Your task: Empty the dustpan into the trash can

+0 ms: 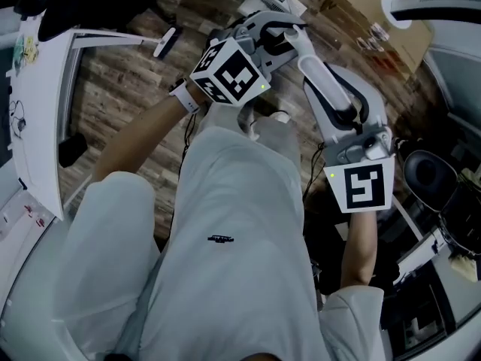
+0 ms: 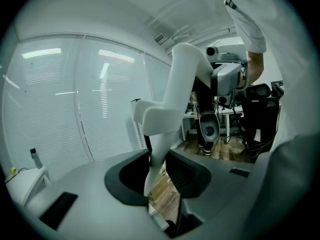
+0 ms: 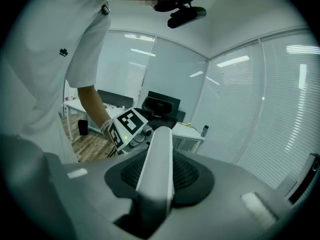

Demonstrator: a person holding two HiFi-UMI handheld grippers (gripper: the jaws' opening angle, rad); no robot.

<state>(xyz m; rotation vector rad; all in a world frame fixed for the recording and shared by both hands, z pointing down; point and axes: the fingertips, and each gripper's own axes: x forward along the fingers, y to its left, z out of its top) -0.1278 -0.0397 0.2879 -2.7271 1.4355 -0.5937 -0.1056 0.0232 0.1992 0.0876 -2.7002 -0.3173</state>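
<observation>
A long white handle point(image 1: 325, 77), which I take for the dustpan's, runs between my two grippers in front of the person's chest. My left gripper point(image 1: 279, 37) is shut on its far end. In the left gripper view the handle point(image 2: 172, 104) rises from the left gripper point(image 2: 160, 184) toward the right one. My right gripper point(image 1: 347, 122) is shut on the near end. From the right gripper point(image 3: 157, 184) the handle point(image 3: 159, 159) points at the left gripper's marker cube point(image 3: 127, 126). No view shows the pan itself. A dark round bin point(image 1: 428, 173) stands at the right.
A white table point(image 1: 45, 111) stands at the left over wooden floor. Cardboard boxes point(image 1: 376, 13) lie at the far right. A black office chair point(image 2: 260, 114) and a desk point(image 3: 185, 131) stand further off, with blinds behind.
</observation>
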